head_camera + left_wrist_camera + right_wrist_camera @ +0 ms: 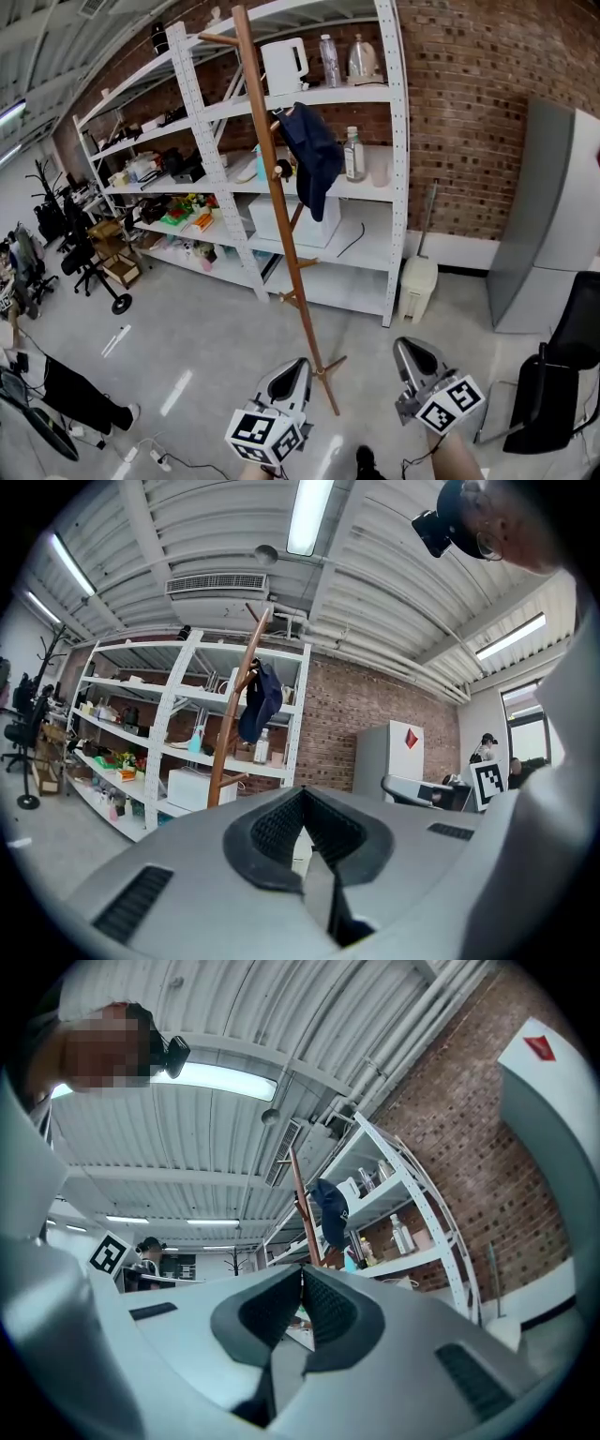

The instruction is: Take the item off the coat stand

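The left gripper [300, 364] and the right gripper [405, 345] are held low and side by side, the right one just to the right of the left. Both point up and forward. In each gripper's own view the two dark ribbed pads meet at their tips, so both sets of jaws are closed with nothing between them.

The dark blue item [314, 155] hangs well ahead of and above both grippers, far from either. It is soft navy fabric and droops from a peg on the right side of the coat stand [272, 187], wider at the top and narrowing to a limp lower end. In the right gripper view it sits straight above the closed jaw tips and looks like a cap with a small pale mark on it. From the head view alone it could be any folded cloth, so what kind of thing it is cannot be told for sure. In the left gripper view it lies above the tips and a little to their left.

The coat stand is a slim brown wooden pole with short pegs. It leans in the picture, and its splayed feet rest on the floor [187, 328] just ahead of the grippers, between them. Behind it stands a white shelving rack [394, 141] against a brick wall [469, 94]. A white kettle [284, 66] sits on the shelf above the item, and a clear bottle [352, 155] stands just to its right.
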